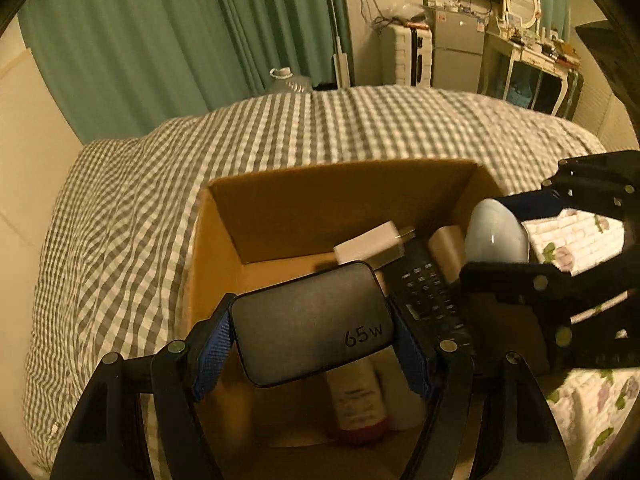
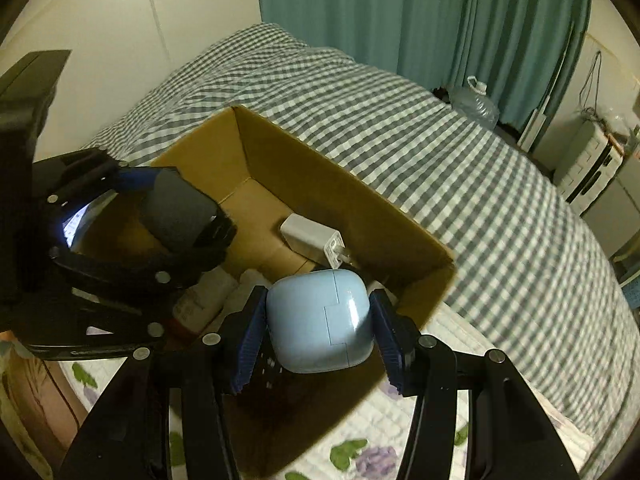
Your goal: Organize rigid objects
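An open cardboard box rests on the bed. My left gripper is shut on a dark grey block marked 65W and hangs over the box's left part. Over the box's right end, my right gripper is shut on a pale blue rounded case. Inside the box lie a white plug charger, a black remote and a white bottle with a red end.
A grey checked duvet surrounds the box. A floral quilt lies at its near side. Green curtains, a water jug, a fridge and a dresser stand beyond the bed.
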A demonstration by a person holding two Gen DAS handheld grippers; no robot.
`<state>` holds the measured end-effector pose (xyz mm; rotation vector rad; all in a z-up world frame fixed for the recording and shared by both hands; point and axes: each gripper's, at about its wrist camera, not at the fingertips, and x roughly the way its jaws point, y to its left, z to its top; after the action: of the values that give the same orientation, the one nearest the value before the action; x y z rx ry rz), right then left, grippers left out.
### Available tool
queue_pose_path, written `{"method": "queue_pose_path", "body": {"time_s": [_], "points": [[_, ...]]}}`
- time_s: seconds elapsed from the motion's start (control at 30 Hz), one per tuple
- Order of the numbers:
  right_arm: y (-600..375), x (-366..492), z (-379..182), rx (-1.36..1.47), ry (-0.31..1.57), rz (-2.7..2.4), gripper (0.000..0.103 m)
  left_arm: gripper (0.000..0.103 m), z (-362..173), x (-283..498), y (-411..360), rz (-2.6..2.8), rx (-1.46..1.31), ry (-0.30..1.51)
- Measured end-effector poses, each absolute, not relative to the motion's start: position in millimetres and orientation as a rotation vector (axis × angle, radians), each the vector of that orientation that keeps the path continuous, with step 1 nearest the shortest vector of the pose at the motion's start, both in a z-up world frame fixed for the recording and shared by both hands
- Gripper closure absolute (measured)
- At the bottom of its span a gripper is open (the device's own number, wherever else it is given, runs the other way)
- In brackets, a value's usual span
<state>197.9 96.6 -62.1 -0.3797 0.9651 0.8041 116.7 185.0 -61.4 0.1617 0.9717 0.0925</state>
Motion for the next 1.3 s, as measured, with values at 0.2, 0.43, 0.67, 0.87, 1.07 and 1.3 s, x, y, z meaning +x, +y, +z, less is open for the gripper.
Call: {"method": "queue_pose_path", "body": {"time_s": [0.2,0.43,0.67,0.87,1.07,1.3], "points": [[109,217,-81,-0.337,0.986,0.782,0.052,0.029,-66,118,181,0.063,0.202,0.965],[107,220,-77,-0.317,0.962,0.753,0.036,0.028,-69,122,181,0.044,0.184,0.988],[80,212,-47,-0.265,0.902,0.707,0.033,0.028,-58,116,168,0.082,0.155,1.008],[49,198,-28,-0.227,0.877,0.669,0.026,0.027,-14,106,153,0.105,0.161,0.888],[10,182,-1,-0.143,0.816,0.611,0.008,0.027,22,85,131,0.128,0.224,0.761],[-24,153,31,-0.094,0.712,0.56,0.001,0.025,60,58,117,0.165,0.201,0.573]]}}
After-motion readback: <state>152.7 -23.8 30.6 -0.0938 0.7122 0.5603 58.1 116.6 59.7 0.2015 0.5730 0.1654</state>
